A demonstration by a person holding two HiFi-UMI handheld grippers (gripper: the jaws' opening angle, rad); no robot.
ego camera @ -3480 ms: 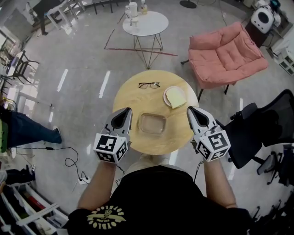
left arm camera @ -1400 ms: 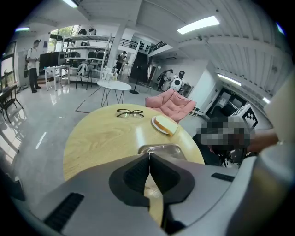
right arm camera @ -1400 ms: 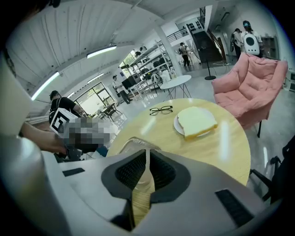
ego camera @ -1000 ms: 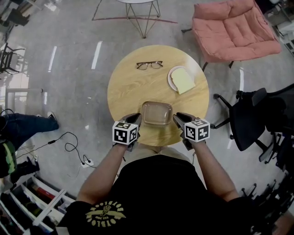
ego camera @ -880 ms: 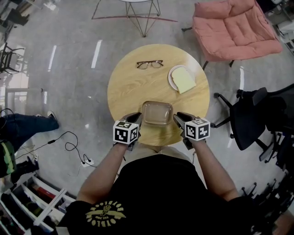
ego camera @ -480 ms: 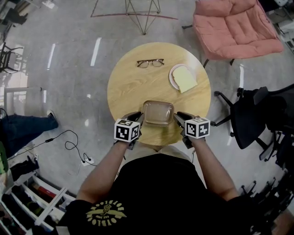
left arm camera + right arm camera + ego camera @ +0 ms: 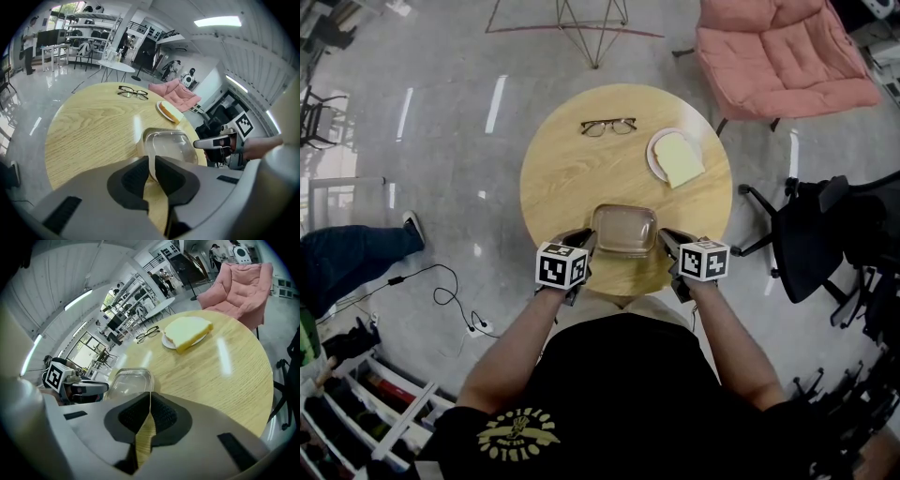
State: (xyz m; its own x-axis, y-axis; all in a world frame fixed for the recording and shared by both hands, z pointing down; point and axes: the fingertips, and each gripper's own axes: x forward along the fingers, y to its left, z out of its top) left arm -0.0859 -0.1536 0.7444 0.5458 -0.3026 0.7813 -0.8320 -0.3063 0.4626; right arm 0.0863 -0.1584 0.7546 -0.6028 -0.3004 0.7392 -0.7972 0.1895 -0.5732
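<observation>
We are pinching the near-left rim of the clear container (image 7: 623, 229) with our left tool (image 7: 152, 162). Our right tool (image 7: 149, 398) is keeping its jaws pressed together, tips touching the container's right edge. The container is sitting at the near side of the round bench (image 7: 581, 178).

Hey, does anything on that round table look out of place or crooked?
Only a small thing: the bread slice sits off-centre on its white plate, with one corner hanging past the rim. The glasses and the clear container lie flat, and nothing looks spilled or broken.
</observation>
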